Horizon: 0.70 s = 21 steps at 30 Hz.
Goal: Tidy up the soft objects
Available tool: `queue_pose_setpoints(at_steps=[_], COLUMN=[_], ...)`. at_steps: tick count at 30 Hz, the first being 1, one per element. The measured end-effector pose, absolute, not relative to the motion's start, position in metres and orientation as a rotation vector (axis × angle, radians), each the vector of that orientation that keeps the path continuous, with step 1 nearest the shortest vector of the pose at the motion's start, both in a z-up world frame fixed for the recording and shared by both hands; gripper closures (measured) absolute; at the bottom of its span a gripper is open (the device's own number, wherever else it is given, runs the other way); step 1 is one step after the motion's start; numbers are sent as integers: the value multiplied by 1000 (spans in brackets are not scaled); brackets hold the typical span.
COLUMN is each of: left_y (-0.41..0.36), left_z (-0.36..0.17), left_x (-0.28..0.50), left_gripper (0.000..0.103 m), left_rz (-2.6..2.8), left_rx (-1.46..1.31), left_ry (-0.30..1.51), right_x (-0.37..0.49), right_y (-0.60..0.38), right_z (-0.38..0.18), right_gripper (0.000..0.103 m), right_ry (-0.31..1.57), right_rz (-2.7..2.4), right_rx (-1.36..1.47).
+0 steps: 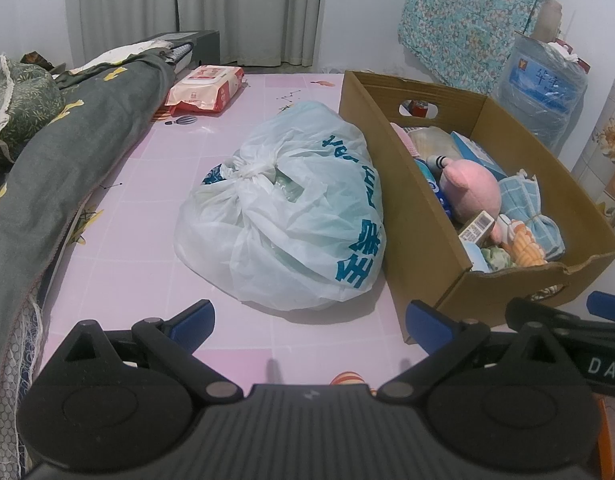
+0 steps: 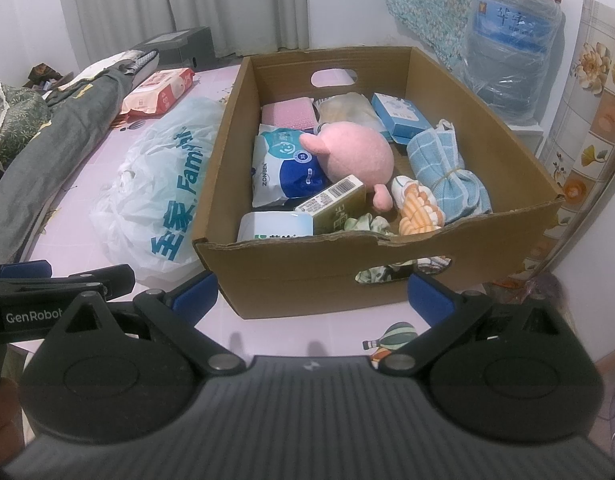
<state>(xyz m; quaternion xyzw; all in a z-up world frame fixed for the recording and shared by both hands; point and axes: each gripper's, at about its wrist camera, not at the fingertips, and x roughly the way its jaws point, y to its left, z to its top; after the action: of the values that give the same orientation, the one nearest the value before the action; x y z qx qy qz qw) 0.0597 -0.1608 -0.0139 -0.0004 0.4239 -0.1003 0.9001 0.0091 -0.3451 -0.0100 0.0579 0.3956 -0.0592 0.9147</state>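
A knotted white plastic bag (image 1: 291,208) with blue print lies on the pink bed sheet (image 1: 147,272), just ahead of my left gripper (image 1: 309,320), which is open and empty. To its right stands a cardboard box (image 2: 307,276) holding a pink plush toy (image 2: 353,152), a rolled light-blue towel (image 2: 447,168), an orange-and-white plush (image 2: 417,208), a wipes pack (image 2: 279,168) and small cartons. My right gripper (image 2: 311,294) is open and empty in front of the box's near wall. In the left wrist view the same box (image 1: 419,216) sits right of the bag.
A dark grey quilt (image 1: 67,168) is heaped along the left of the bed, with a red-and-white tissue pack (image 1: 205,88) beyond it. A wrapped water jug (image 2: 511,44) stands behind the box by the wall. Curtains hang at the back.
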Motion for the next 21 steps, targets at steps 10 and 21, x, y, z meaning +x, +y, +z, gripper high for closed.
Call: queue_pose_setpoints(at_steps=[10, 21], left_y=[-161, -161], left_z=[-14, -14], left_x=[59, 59], left_gripper=[1, 1], left_rz=[-207, -206], left_rx=[-2, -3], left_ry=[879, 879], right_x=[10, 10], right_y=[-345, -344], right_z=[-9, -10], right_gripper=[1, 1], right_ry=[818, 820], right_rz=[-119, -118], right_rx=[124, 126])
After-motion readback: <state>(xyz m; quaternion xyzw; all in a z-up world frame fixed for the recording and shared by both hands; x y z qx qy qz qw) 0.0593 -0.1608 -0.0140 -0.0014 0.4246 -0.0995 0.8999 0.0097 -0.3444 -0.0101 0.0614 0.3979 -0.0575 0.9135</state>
